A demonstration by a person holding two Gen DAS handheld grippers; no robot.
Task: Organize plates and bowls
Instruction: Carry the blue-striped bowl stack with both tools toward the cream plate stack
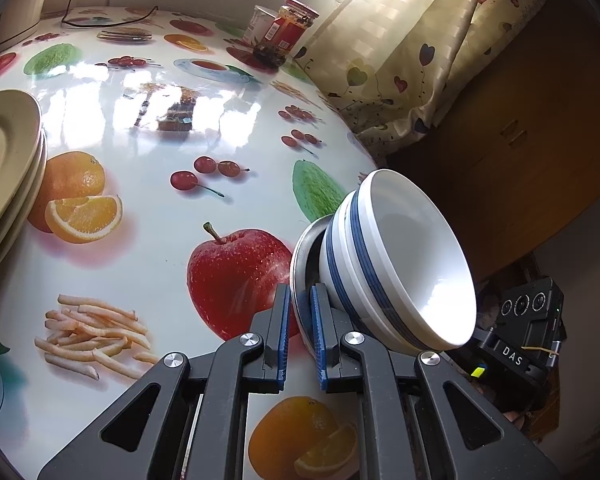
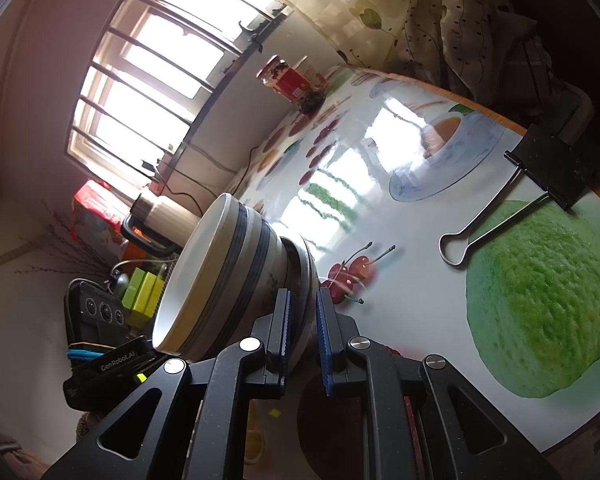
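Note:
A stack of white bowls with blue bands (image 1: 400, 256) sits nested in a metal bowl (image 1: 302, 248). My left gripper (image 1: 300, 300) is shut on the metal bowl's rim from one side. My right gripper (image 2: 303, 304) is shut on the same rim (image 2: 306, 276) from the other side, with the banded bowls (image 2: 216, 276) to its left. The stack is held above the table's edge. A stack of beige plates (image 1: 8, 168) sits at the left of the fruit-print table (image 1: 152, 208).
A red-labelled jar (image 1: 290, 32) and a white cup (image 1: 260, 24) stand at the far table edge by the curtain (image 1: 400, 52). A black binder clip (image 2: 532, 184) grips the table's rim. A kettle (image 2: 160, 216) and cables lie near the window wall.

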